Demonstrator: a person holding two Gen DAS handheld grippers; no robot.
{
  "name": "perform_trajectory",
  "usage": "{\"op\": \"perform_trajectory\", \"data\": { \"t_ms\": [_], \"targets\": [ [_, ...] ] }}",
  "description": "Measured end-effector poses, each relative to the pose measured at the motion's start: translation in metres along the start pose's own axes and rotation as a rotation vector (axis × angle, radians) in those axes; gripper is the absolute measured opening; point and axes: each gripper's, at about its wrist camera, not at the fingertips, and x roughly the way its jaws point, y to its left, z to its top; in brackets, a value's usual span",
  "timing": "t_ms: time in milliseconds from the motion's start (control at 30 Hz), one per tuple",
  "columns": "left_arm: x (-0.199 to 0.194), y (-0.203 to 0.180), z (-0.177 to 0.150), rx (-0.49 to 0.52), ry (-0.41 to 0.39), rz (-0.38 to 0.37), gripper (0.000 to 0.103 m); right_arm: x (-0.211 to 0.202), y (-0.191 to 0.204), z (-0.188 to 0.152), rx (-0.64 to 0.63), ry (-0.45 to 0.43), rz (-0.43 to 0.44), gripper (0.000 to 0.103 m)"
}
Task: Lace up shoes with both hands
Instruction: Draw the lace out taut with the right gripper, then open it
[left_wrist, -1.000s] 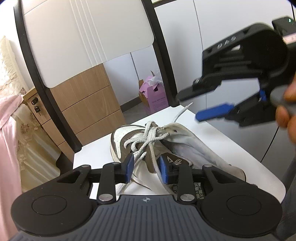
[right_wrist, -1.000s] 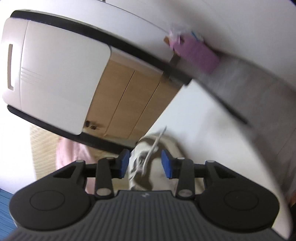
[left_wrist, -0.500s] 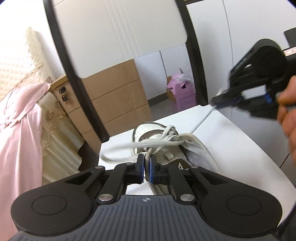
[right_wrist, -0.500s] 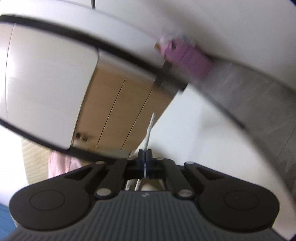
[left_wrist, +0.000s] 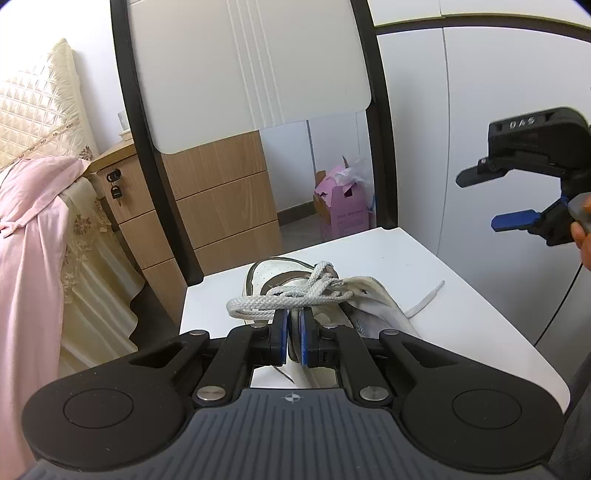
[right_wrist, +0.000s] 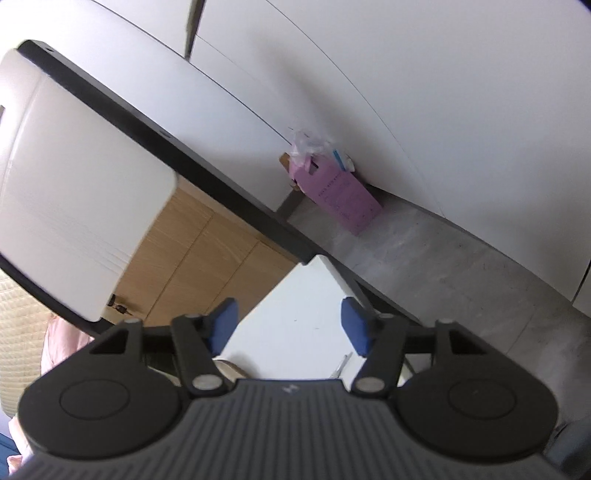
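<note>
A white and brown shoe (left_wrist: 284, 271) lies on a white chair seat (left_wrist: 461, 295). My left gripper (left_wrist: 293, 326) is low over the shoe's near side, shut on a grey-white lace (left_wrist: 258, 304) that runs taut from the eyelets to its pads. The lace's free end (left_wrist: 428, 299) lies slack on the seat, to the right of the shoe. My right gripper (left_wrist: 476, 202) hangs above the seat at the right. Its jaws are opening with nothing between them. In the right wrist view, the right gripper (right_wrist: 288, 325) shows only bare seat between its blue pads (right_wrist: 221, 321).
The chair's white back with its black frame (left_wrist: 380, 147) rises behind the shoe. A wooden drawer cabinet (left_wrist: 221, 206) and a pink box (left_wrist: 341, 206) stand on the floor beyond. Pink cloth (left_wrist: 29, 229) hangs at the left. The seat's edge is close on the right.
The left gripper shut on the lace and drew it towards itself. The right gripper shut on the lace's end, then let go, opened and lifted away; the end now lies on the seat.
</note>
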Motion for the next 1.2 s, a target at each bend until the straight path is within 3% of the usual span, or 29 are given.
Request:
{"op": "perform_trajectory", "data": {
  "t_ms": [167, 300, 333, 400, 433, 467, 633, 933, 1067, 1200],
  "targets": [
    [0.004, -0.003, 0.002, 0.013, 0.003, 0.021, 0.009, 0.025, 0.007, -0.033, 0.099, 0.258, 0.183, 0.066],
    [0.006, -0.009, 0.002, 0.042, 0.012, 0.04, 0.009, 0.054, 0.008, -0.062, 0.204, 0.378, 0.194, 0.064],
    [0.006, -0.01, 0.002, 0.044, 0.014, 0.042, 0.009, 0.06, 0.008, -0.065, 0.205, 0.38, 0.18, 0.063],
    [0.006, -0.012, 0.002, 0.048, 0.016, 0.049, 0.009, 0.071, 0.009, -0.066, 0.201, 0.37, 0.154, 0.046],
    [0.006, -0.013, 0.002, 0.048, 0.018, 0.052, 0.009, 0.075, 0.01, -0.064, 0.202, 0.354, 0.148, 0.018],
    [0.005, -0.013, 0.002, 0.046, 0.02, 0.054, 0.009, 0.074, 0.011, -0.063, 0.209, 0.339, 0.151, 0.003],
    [0.007, -0.015, 0.0, 0.034, 0.042, 0.06, 0.008, 0.066, 0.017, -0.051, 0.14, 0.261, 0.141, 0.002],
    [0.007, -0.011, -0.001, 0.002, 0.052, 0.063, 0.008, 0.046, -0.01, -0.015, 0.067, 0.09, -0.028, 0.002],
    [0.01, -0.01, 0.001, -0.013, 0.054, 0.061, 0.008, 0.038, -0.024, -0.005, 0.031, 0.085, -0.106, 0.002],
    [0.01, -0.008, 0.002, -0.012, 0.052, 0.053, 0.008, 0.031, -0.027, -0.005, -0.047, 0.128, -0.129, 0.002]
  ]
}}
